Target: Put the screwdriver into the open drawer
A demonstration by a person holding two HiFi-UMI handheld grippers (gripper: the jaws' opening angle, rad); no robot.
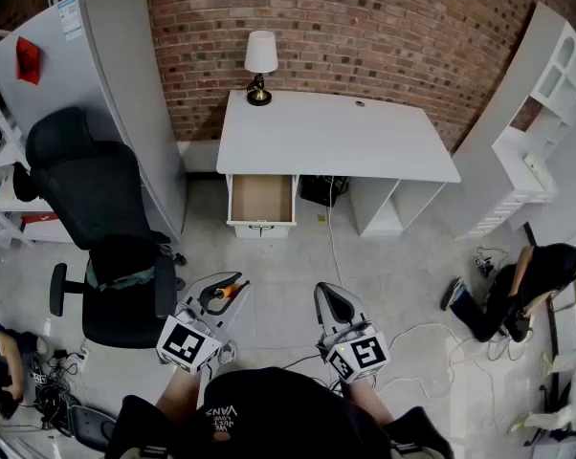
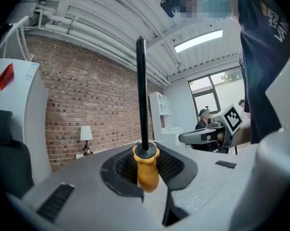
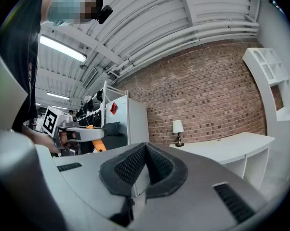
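Observation:
A screwdriver with an orange handle and a black shaft sticking straight up sits between the pads of my left gripper, which is shut on the handle. In the head view that left gripper hangs over the floor at the lower left, with the screwdriver at its tip. My right gripper is held level beside it, shut with nothing in it; its pads meet in the right gripper view. The open drawer sticks out of the white desk well ahead of both grippers.
A black office chair stands at the left beside a grey cabinet. On the desk's back corner is a lamp. A white shelf unit is at the right, a person sits on the floor near it, and cables trail across the floor.

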